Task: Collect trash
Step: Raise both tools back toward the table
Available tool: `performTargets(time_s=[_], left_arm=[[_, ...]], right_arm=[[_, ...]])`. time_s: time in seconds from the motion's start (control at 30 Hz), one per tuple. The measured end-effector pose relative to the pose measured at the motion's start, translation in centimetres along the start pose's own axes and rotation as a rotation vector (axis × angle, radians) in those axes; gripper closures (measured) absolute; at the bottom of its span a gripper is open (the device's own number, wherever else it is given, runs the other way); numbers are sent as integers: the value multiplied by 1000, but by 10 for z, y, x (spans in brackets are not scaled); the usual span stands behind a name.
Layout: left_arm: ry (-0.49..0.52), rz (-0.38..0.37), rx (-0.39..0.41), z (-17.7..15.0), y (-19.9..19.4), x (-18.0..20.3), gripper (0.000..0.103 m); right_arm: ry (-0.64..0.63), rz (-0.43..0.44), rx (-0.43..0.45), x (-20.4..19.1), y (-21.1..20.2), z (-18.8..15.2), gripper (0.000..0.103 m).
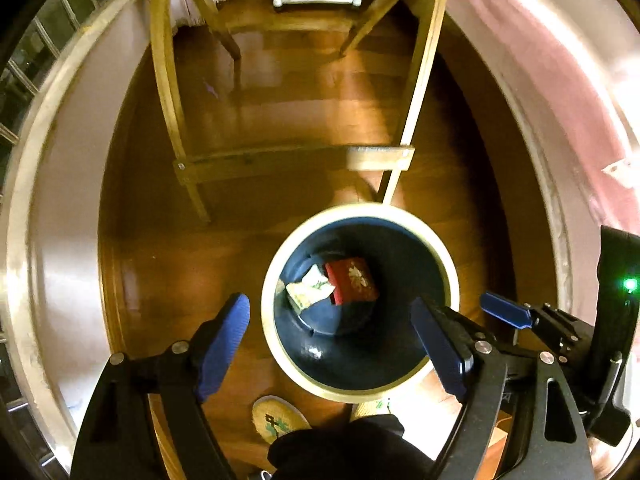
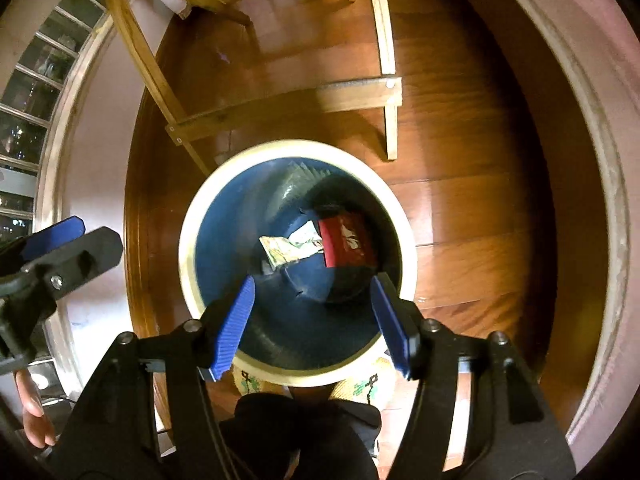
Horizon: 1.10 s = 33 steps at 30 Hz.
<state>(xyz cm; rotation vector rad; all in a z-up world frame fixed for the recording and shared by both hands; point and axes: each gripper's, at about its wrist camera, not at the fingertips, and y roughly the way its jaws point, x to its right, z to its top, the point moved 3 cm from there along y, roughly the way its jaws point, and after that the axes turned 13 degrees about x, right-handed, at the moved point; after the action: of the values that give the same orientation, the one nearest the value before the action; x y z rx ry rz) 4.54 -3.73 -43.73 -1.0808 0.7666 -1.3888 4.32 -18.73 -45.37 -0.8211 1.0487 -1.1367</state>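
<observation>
Bin [image 2: 188, 240], red packet [image 2: 346, 240] and wrapper [image 2: 292, 246] below both empty, spread claws [image 2: 312, 320]; dropping lower risks striking the rim.

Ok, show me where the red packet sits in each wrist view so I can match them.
Left wrist: red packet at the bin's bottom, lower centre-right of picture.
Right wrist: red packet at the bin's bottom, just right of centre.
Shared landmark: the pale wrapper touching its left side.
</observation>
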Motion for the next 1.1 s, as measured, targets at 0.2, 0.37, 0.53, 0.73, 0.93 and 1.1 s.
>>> performTargets(time_s=[0.2,0.37,0.53,0.73,0.93,1.1], left_arm=[[2,-14,49,30,-89,8,18],[23,-39,100,63,-190,19,18],[65,-66,181,97,-295,25,18],[130,-89,290,132,-397,21,18],[165,-91,381,164,-463,-1,18],[163,-76,441,179,-497,-27,18]], right_arm=[[-20,-19,27,-23,-67,16,45],[-43,-13,65,-51,-152,38,45],[-38,-13,111,-77,-235,61,45],[-65,4,218,-115,-325,91,45],[-131,-8,349,-157,-394,119,45],[-150,-16,451,-192,-434,139,45]])
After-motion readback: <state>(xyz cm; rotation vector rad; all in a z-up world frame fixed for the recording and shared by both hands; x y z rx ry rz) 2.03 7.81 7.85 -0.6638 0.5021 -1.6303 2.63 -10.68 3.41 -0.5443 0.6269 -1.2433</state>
